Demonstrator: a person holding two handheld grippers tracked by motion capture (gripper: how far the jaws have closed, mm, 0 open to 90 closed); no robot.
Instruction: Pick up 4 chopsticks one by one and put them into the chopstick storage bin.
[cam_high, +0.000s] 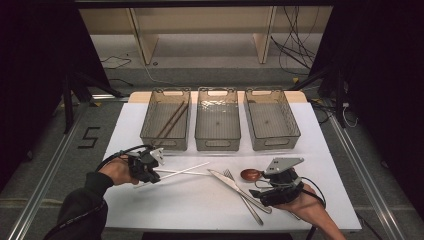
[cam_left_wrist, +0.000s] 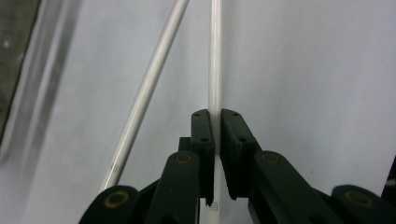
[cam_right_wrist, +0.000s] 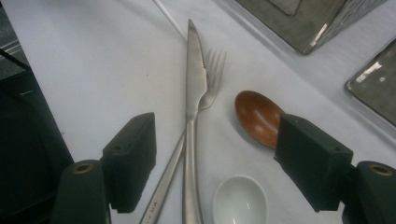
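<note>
White table (cam_high: 200, 200): left hand-held gripper (cam_left_wrist: 214, 122) pinches one white chopstick (cam_left_wrist: 214, 56) tight near its end, so it could tip or slip. Right hand-held gripper (cam_right_wrist: 215, 140) gapes wide, holding nothing.

The high view is dim and slightly soft, dark at the left and right edges, with the white table sheet (cam_high: 200, 200) the brightest area at centre. Light falls from above, leaving faint shadows. The left gripper view is pale and washed out; a glare line runs along the white plastic chopstick (cam_left_wrist: 215, 60), and the upper left blurs. In the right gripper view the steel table knife (cam_right_wrist: 194, 88) gleams, and the near lower edge is out of focus.
</note>
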